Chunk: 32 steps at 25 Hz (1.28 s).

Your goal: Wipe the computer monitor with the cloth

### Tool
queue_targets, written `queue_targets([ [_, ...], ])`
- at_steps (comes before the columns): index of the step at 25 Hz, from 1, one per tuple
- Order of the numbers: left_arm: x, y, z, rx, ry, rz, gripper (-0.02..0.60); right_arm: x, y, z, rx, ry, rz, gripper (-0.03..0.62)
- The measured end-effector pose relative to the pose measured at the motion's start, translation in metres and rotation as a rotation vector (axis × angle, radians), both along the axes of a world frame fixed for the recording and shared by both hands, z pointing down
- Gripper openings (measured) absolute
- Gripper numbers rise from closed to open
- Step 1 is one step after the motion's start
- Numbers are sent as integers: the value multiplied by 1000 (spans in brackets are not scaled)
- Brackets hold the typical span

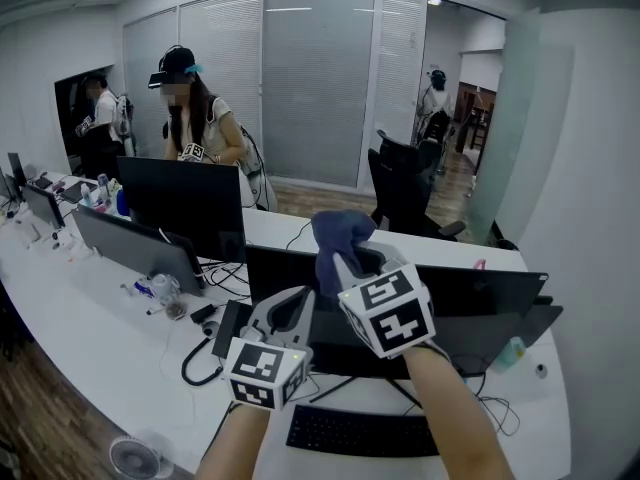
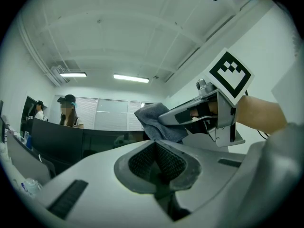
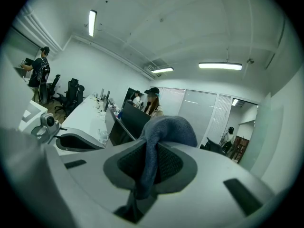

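In the head view, the black computer monitor (image 1: pixel 485 303) stands on the white desk (image 1: pixel 90 338) just beyond both raised grippers. A blue-grey cloth (image 1: pixel 338 234) bunches above the monitor's top edge, and my right gripper (image 1: pixel 350 260) is shut on it. The right gripper view shows the cloth (image 3: pixel 168 129) draped out over the pinched pads (image 3: pixel 166 163). My left gripper (image 1: pixel 298 300) sits lower and to the left, pads pressed together with nothing between them. In the left gripper view the shut left gripper (image 2: pixel 156 151) points up at the cloth (image 2: pixel 151 120).
A black keyboard (image 1: pixel 360 433) lies on the desk below my arms, with cables (image 1: pixel 200 363) to its left. More monitors (image 1: pixel 185 203) stand at the left. A person (image 1: pixel 195 118) stands behind them, an office chair (image 1: pixel 405 188) sits beyond the desk, and a small fan (image 1: pixel 135 458) is low at the front left.
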<state>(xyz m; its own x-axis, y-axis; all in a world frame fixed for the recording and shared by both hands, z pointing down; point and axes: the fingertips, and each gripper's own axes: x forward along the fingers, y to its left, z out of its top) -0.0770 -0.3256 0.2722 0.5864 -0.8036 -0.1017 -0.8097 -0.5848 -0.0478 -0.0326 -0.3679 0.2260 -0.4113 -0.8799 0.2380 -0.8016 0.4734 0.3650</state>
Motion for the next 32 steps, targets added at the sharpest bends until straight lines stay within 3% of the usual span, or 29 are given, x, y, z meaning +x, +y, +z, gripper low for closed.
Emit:
queue_targets([
  [32, 100, 27, -16, 20, -26, -7, 8, 97, 24, -1, 18, 66, 3, 57],
])
